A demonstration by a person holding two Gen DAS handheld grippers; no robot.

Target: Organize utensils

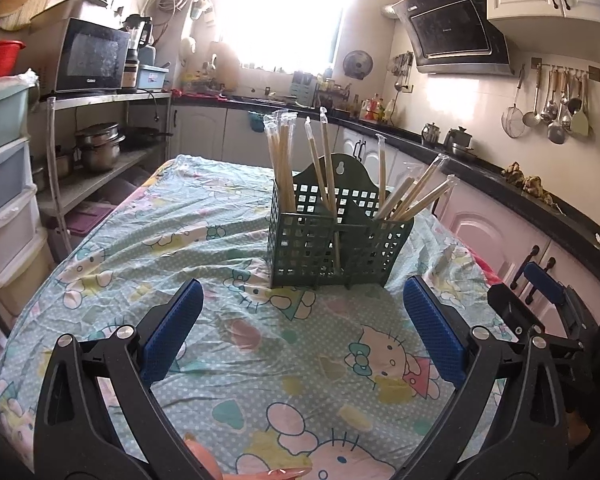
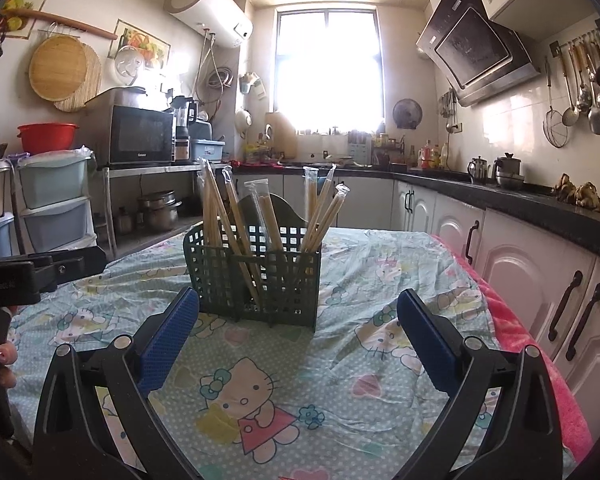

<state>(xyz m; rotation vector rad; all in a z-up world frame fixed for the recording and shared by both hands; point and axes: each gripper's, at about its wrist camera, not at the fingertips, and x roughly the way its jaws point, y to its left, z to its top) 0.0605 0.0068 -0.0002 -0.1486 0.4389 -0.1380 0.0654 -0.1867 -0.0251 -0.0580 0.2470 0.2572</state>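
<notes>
We see a dark green perforated caddy standing upright on the cartoon-cat tablecloth, roughly mid-table, ahead of both grippers and touching neither. Left gripper: blue pads spread wide, nothing between them, hovering over bare cloth. Right gripper: same, spread wide and empty, caddy closer to it than in the left view. Left view only: the right gripper's black frame and one blue pad at the right edge, and a fingertip at the bottom edge. Right view only: the left gripper's black body at the left edge with fingertips below it, a white water heater up on the wall, round woven trays, and a pink cloth edge under the tablecloth on the right. Both views share the microwave, range hood and hanging ladles. Counts: one caddy with a front divider, so at least two front compartments; a rear one we cannot confirm. Plastic-wrapped wooden chopsticks stand tilted in it in three clusters: a tight bundle at left, a few near the middle, a fan at right. In the left view we count about ten sleeves; overlap blocks an exact number. Two grippers, four blue pads in all.
</notes>
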